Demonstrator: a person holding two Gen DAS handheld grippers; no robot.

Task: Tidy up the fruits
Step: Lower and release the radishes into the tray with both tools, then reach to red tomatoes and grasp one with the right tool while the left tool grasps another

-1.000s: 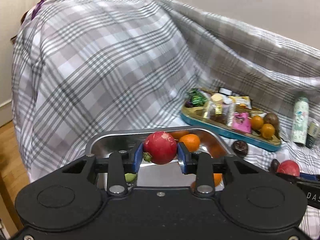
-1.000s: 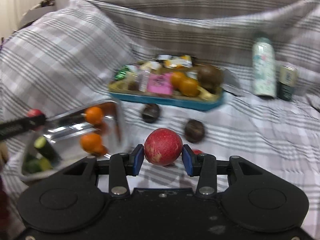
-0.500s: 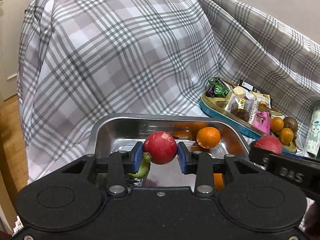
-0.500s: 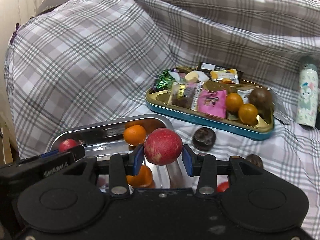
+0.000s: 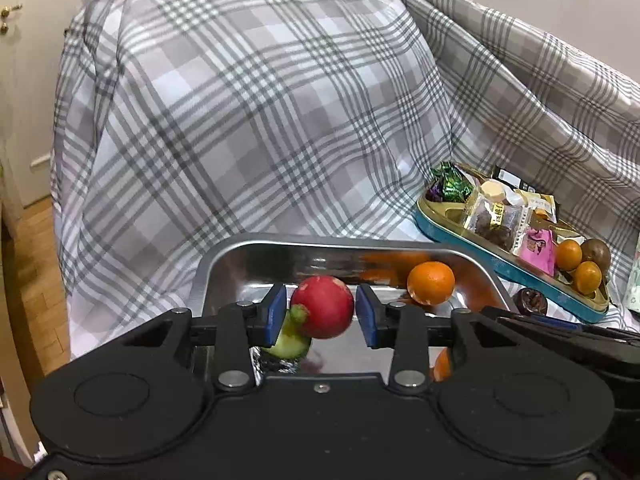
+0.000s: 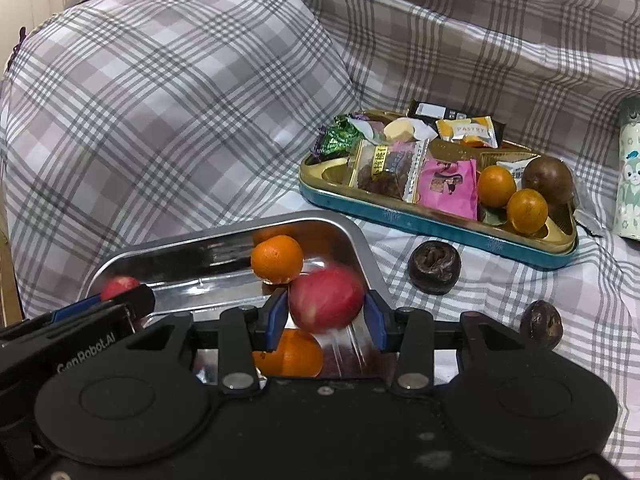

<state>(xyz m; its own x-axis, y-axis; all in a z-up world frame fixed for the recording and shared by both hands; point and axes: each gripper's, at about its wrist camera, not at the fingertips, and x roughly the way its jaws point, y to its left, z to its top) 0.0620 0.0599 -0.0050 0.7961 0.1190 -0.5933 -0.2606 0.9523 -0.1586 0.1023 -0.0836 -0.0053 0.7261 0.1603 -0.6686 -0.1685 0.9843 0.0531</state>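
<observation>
Plaid cloth (image 6: 168, 92) underlies the steel tray (image 5: 224, 264). Right of the tray sits a teal tin (image 6: 440, 224) of snacks. Over the tray, the left gripper (image 5: 321, 314) stands parted around a red fruit (image 5: 323, 306), gaps both sides; the right gripper (image 6: 326, 318) likewise, its blurred red apple (image 6: 326, 302) loose above an orange (image 6: 294, 354).

Two red fruits are counted, one (image 5: 323, 306) between each pair of tongs, the other (image 6: 326, 298) blurred. Two oranges (image 6: 277, 259) (image 6: 294, 354) are seen in the single steel tray (image 6: 224, 236). Two small oranges (image 6: 496, 186) (image 6: 527, 211) and one brown fruit (image 6: 547, 178) are recorded in the single tin (image 6: 440, 222), and two dark fruits (image 6: 434, 266) (image 6: 541, 323) on the cloth.
</observation>
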